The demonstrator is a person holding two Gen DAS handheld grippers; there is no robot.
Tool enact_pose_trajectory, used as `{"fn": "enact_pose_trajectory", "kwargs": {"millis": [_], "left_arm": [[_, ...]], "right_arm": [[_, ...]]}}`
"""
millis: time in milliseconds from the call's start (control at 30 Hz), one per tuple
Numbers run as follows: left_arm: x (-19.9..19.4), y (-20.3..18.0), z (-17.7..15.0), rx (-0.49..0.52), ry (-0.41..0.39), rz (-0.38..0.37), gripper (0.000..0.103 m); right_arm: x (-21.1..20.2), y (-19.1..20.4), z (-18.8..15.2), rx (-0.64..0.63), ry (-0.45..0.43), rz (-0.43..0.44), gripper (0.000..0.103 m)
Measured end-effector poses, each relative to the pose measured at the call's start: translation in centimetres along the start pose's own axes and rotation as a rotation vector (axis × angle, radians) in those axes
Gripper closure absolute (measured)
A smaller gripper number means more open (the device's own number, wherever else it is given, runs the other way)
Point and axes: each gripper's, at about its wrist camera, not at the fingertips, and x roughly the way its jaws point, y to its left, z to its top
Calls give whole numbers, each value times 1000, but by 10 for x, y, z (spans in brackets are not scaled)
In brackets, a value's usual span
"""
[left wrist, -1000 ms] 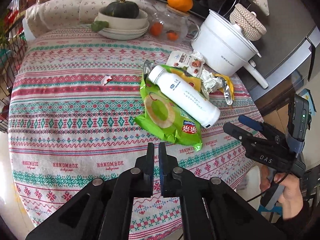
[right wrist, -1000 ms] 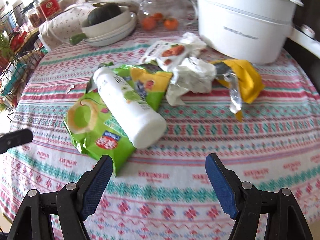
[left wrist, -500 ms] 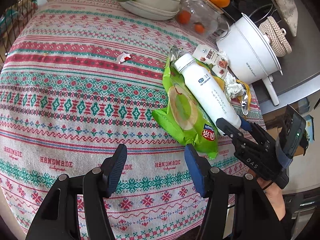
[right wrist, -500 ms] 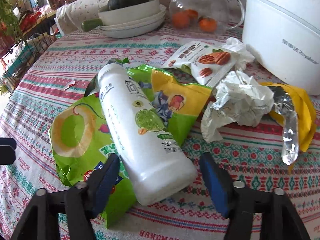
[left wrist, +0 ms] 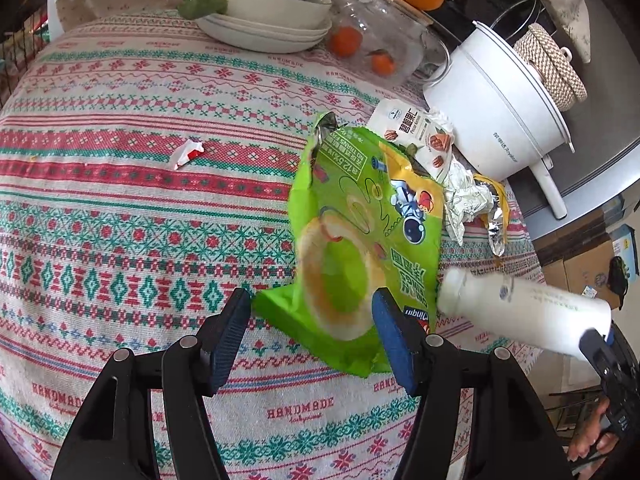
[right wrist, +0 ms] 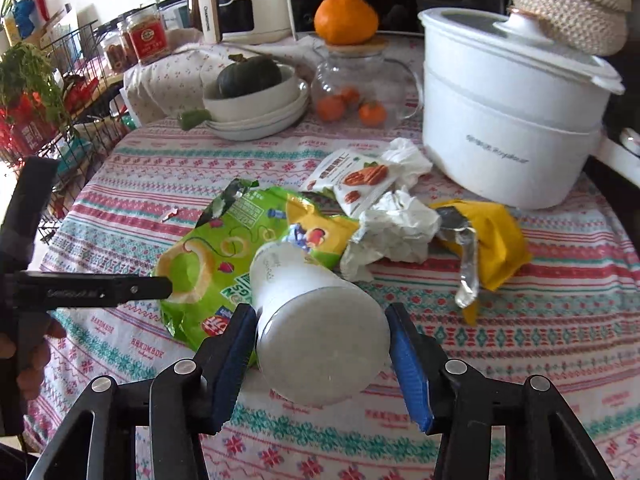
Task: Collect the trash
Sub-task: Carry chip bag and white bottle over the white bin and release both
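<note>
My right gripper (right wrist: 322, 354) is shut on a white plastic bottle (right wrist: 316, 320) and holds it by its base, lifted off the table; the bottle also shows in the left wrist view (left wrist: 524, 314). My left gripper (left wrist: 310, 332) is open, its jaws on either side of the near end of a green snack bag (left wrist: 360, 232) that lies flat on the patterned tablecloth. Behind the bag lie a white nut packet (left wrist: 416, 136), crumpled white paper (right wrist: 396, 232) and a yellow foil wrapper (right wrist: 488, 240). A small red-white scrap (left wrist: 187, 153) lies alone to the left.
A white electric pot (right wrist: 508, 120) stands at the back right. A glass teapot with oranges (right wrist: 356, 88) and stacked bowls holding a green squash (right wrist: 256, 96) stand at the back. A wire rack with jars (right wrist: 60, 92) is at the left edge.
My right gripper closed on the bottle and lifted it off the green bag toward the right. My left gripper moved forward, its open jaws now around the bag's near end.
</note>
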Motion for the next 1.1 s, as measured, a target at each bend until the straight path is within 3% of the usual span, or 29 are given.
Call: {"fn": "enact_pose_trajectory", "kwargs": {"millis": [100,133,167,467,967,1100], "left_arm": [[4,-7,0,16,-12,9,39],[5,-10,-1,24,-13,10,44],[6,-14,-2,40,-14,17,63],[-2,-32,-14,102,-26,68,80],[-110,-86,-63,284,-155,-54,87],[-127,-102,-79,338,-161,-95,94]], "right_arm": [[-22,-8,-12,5,10,-47,46],[-28,-12,-16,8,14,-60,46],[-34,-15,-20,15,17,-74,46],[-60,-35,-45,86,7,-110,46],[-133,-38,-72,196,-77,-196,47],[-153,-39,-85,223,-101,-223,47]]}}
